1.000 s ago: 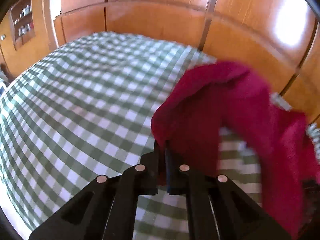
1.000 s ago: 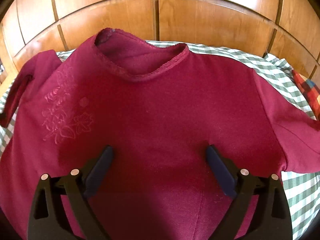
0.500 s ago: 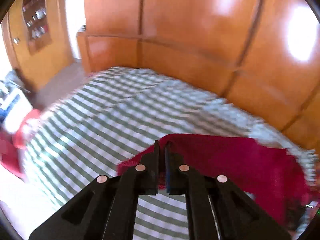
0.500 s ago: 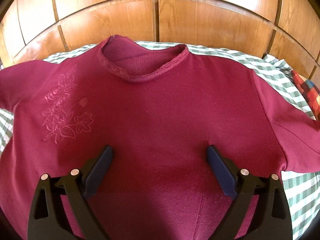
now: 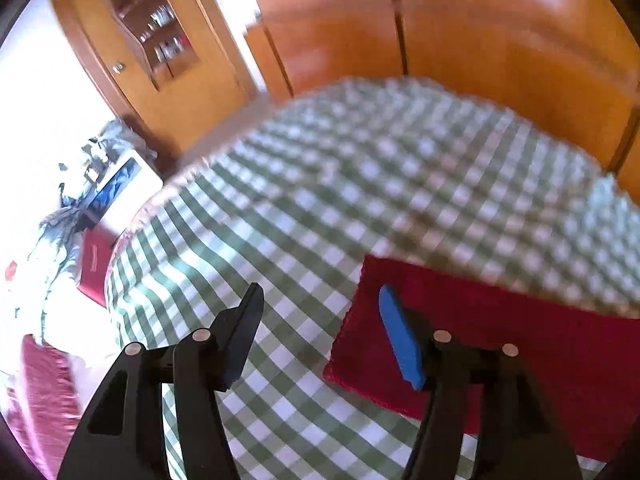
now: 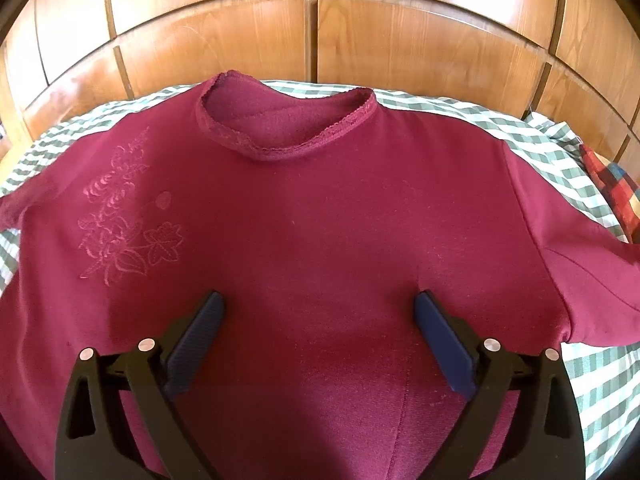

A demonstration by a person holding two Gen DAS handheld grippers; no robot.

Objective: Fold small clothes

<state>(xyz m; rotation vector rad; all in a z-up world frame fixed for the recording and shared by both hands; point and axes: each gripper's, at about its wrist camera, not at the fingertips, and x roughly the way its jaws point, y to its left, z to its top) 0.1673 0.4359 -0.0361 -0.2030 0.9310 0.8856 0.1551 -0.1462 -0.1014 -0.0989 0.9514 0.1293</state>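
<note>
**Sleeve let go, shirt flat on the bed**

While my right gripper point(image 6: 318, 320) hangs with its jaws wide apart over the shirt point(image 6: 320, 232), nothing sits between its pads. That shirt lies face up on the checked bed point(image 6: 592, 384), collar at the far side by the wooden panels point(image 6: 240, 40), embroidery on the left. On my left gripper point(image 5: 320, 320) the jaws have just been opening and stand parted, empty. A flat red sleeve point(image 5: 520, 340) lies on the bed at the right, under the right pad point(image 5: 400, 340).
</note>
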